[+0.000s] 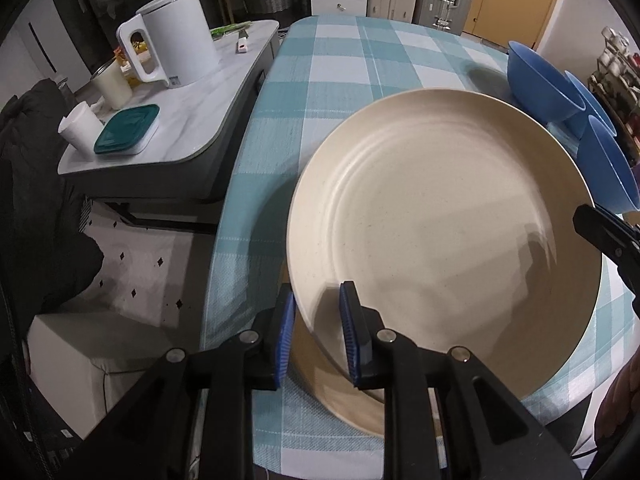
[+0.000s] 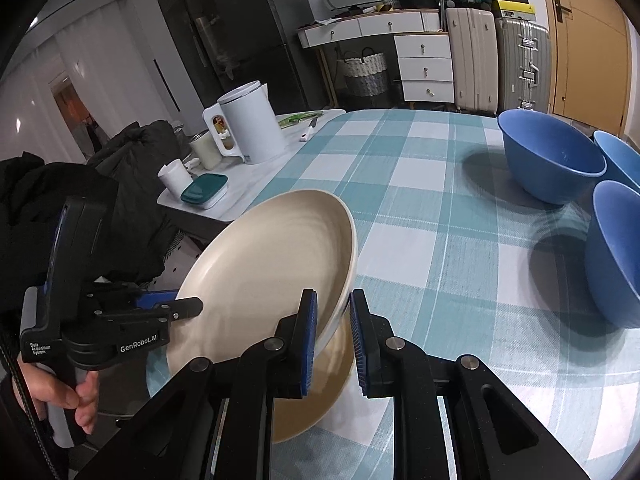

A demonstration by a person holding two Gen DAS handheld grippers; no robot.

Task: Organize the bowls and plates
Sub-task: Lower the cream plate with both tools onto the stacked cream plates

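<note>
A cream plate (image 1: 440, 220) is held tilted above a second cream plate (image 1: 344, 400) that lies on the checked tablecloth (image 1: 340, 80). My left gripper (image 1: 316, 332) is shut on the tilted plate's near-left rim. My right gripper (image 2: 334, 336) straddles the opposite rim of the same plate (image 2: 260, 280), its blue pads close to the rim on both sides; its tip shows in the left wrist view (image 1: 600, 232). The lower plate (image 2: 312, 400) shows under it. Three blue bowls (image 2: 552, 156) (image 2: 620, 156) (image 2: 618, 248) stand upright at the right of the table.
A low marble side table (image 1: 180, 120) stands left of the table with a white kettle (image 1: 176, 44), a cup (image 1: 80, 128) and a teal-lidded box (image 1: 128, 128). Drawers, suitcases and a basket line the far wall. The table's left edge runs close to the plates.
</note>
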